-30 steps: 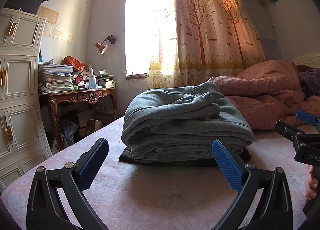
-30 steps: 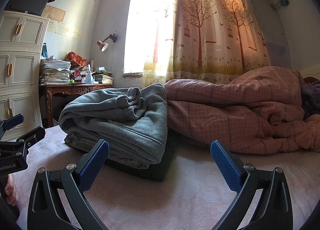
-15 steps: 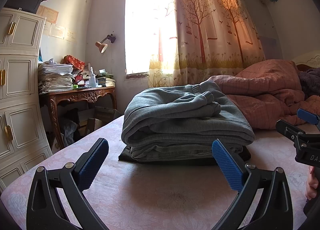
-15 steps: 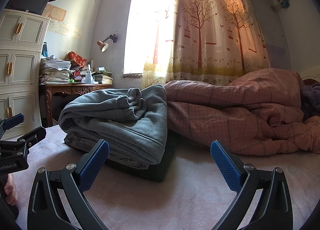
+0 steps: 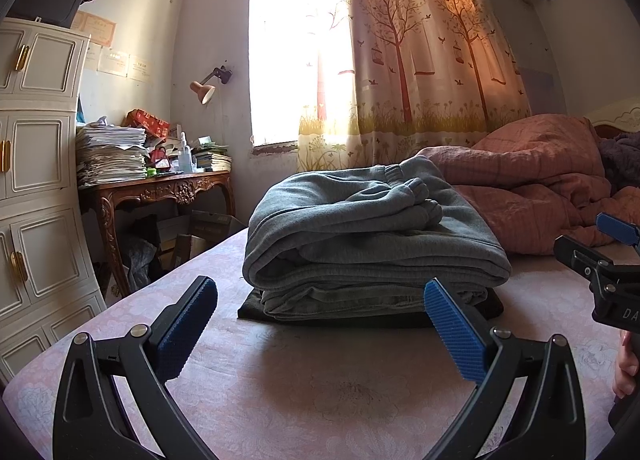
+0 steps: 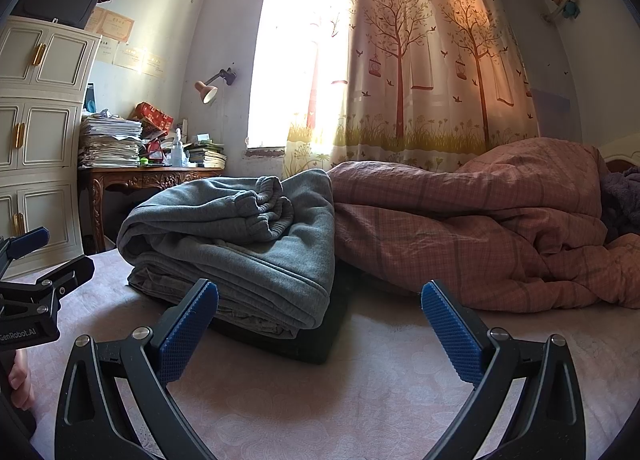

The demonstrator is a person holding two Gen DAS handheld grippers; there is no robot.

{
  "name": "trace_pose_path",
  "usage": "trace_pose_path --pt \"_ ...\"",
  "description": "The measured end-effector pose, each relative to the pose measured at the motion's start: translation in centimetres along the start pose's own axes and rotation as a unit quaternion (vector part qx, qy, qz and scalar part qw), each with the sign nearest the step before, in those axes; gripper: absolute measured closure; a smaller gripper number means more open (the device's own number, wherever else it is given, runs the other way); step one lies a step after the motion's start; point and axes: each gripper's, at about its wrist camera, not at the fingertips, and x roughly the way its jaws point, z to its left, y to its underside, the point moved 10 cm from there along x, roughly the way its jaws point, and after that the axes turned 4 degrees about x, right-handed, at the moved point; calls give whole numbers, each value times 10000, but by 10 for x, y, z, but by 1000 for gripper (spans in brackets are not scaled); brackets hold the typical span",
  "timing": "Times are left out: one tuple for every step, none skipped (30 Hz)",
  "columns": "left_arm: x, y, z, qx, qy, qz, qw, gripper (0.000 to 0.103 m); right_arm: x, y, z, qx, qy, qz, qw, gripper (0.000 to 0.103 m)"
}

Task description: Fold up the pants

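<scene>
Grey pants lie folded in a thick bundle on the pink bed sheet, on top of a darker folded garment. They also show in the right wrist view, left of centre. My left gripper is open and empty, a short way in front of the bundle. My right gripper is open and empty, in front of the bundle's right corner. Each gripper shows at the edge of the other's view.
A rumpled pink quilt lies right of the pants. A cluttered wooden desk and a white cabinet stand off the bed's left side. A curtained window is behind. Boxes sit on the floor.
Almost nothing: both grippers stay open and hold nearly still in front of the folded pants.
</scene>
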Motion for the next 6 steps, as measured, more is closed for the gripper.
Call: trace_pose_path --pt "0 0 0 -1 0 0 10000 0 0 0 0 -2 0 2 10000 0" --pt "0 0 0 -1 -1 -1 10000 0 0 0 0 -4 1 2 10000 0" --pt "0 0 0 -3 -1 -1 10000 0 0 0 0 -4 1 0 10000 0" --pt "0 0 0 0 -1 -1 10000 0 0 0 0 -6 2 0 10000 0" --pt "0 0 0 1 -1 1 10000 0 0 0 0 -5 2 -3 10000 0" --pt "0 0 0 1 0 3 10000 0 0 0 0 -3 1 -5 10000 0"
